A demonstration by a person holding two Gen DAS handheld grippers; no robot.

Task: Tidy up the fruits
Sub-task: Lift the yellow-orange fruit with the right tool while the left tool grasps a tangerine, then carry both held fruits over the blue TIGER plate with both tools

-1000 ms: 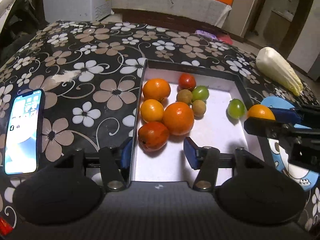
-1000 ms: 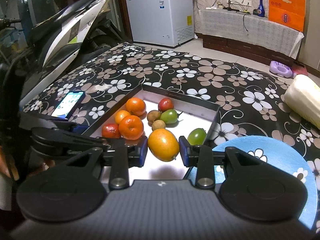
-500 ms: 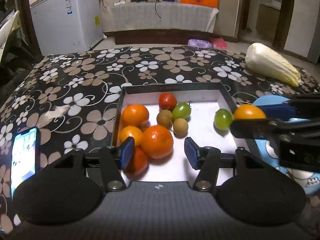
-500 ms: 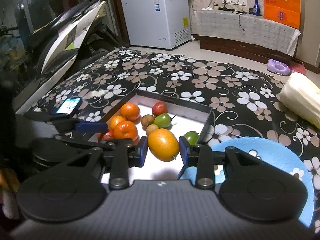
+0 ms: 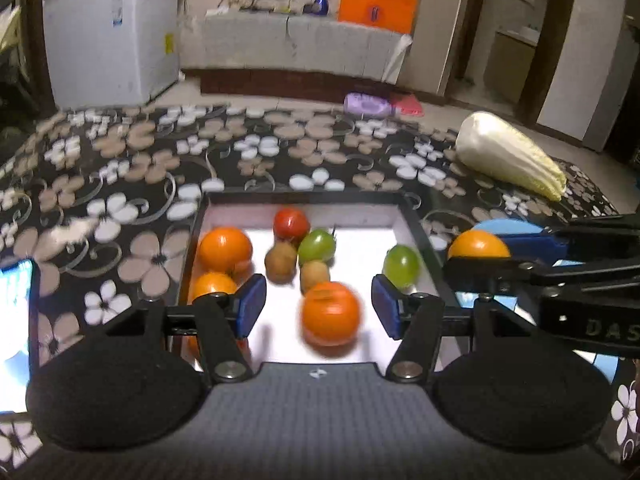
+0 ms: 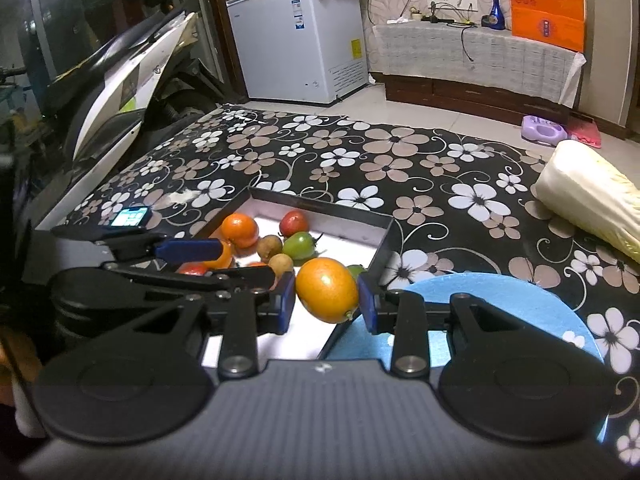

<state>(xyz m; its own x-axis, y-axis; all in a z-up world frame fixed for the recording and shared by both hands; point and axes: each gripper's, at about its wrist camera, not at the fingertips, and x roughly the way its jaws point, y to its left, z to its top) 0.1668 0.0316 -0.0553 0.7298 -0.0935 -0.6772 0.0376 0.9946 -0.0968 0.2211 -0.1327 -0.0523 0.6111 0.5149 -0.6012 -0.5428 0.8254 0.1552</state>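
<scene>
Your right gripper (image 6: pixel 327 295) clamps a yellow-orange fruit (image 6: pixel 326 290) over the tray (image 6: pixel 382 246) edge; left gripper (image 5: pixel 319 306) jaws just opening, blurry orange (image 5: pixel 330 312) probably loose between them

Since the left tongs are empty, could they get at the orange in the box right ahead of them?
Probably yes: the left tongs stand open, the orange lies loose between them in the box, and nothing blocks it.

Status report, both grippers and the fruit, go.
Right gripper shut on yellow-orange citrus fruit. Left gripper open, jaws just widening, above round orange tangerine in white tray. Nothing blocking.
</scene>
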